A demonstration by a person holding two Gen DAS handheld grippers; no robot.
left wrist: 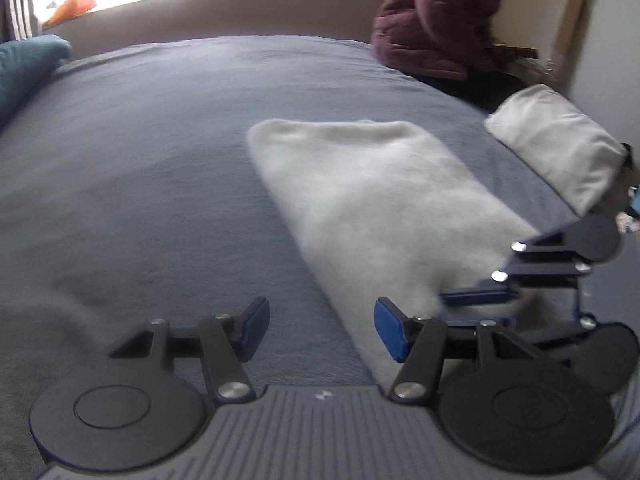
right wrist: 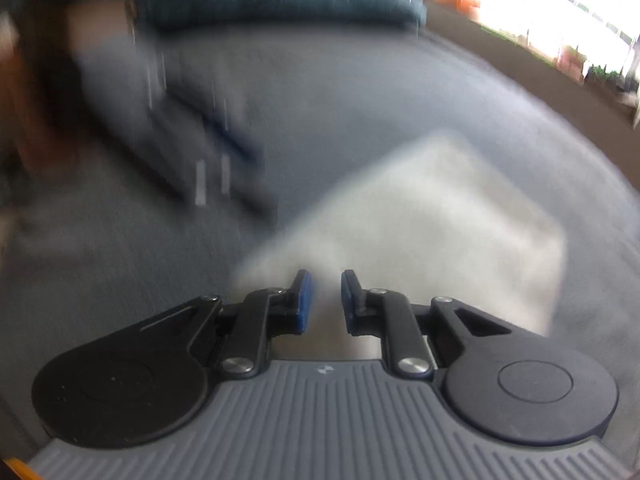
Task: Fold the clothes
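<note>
One fluffy white garment (left wrist: 372, 208), folded oblong; R tool (right wrist: 326, 300) prob. pinching its edge, L tool (left wrist: 322, 328) wide, empty.

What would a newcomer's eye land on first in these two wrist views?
The fluffy white garment, folded into a long strip on the grey bedspread, draws the eye first. The right gripper pinches its near end; the left gripper hangs beside it, jaws apart and empty. A maroon puffer jacket sits at the bed's far edge.

No legible text or labels
</note>
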